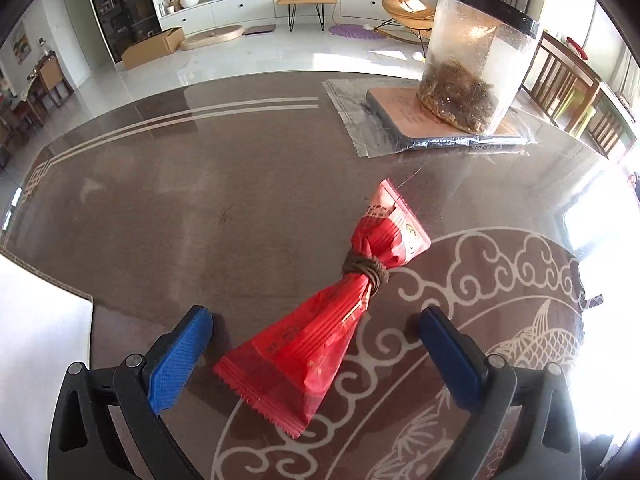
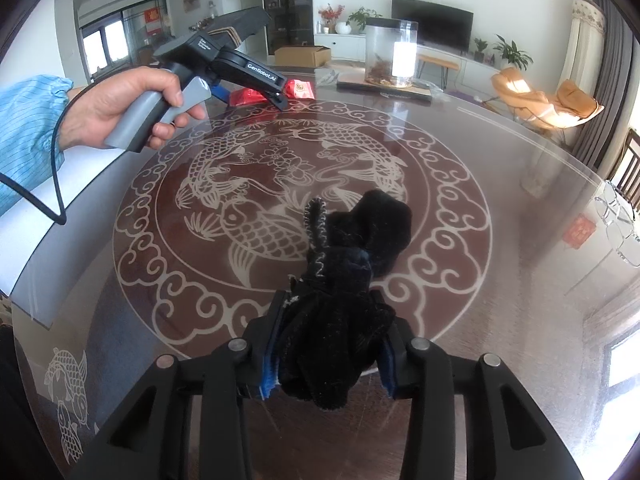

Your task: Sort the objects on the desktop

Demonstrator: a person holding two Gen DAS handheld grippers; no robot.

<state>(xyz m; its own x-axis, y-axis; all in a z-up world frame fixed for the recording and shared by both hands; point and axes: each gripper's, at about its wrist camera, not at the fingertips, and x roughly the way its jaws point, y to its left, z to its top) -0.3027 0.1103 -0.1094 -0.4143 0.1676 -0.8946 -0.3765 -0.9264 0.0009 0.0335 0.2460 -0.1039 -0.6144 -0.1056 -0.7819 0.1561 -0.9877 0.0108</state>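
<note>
Fish-patterned glass table (image 2: 500,208) holds our spread left gripper (image 1: 316,322) straddling a tied red packet (image 1: 340,312), untouched, while our right gripper (image 2: 326,344) loosely brackets a black cloth bundle (image 2: 344,280).

A black cloth bundle (image 2: 344,280) bulges between the right gripper (image 2: 326,344), hiding most of its blue pads. Ahead, the left gripper (image 2: 256,92) covers the middle of a red packet (image 2: 298,89); a sleeve (image 2: 24,136) is cut off at the frame's left edge.
</note>
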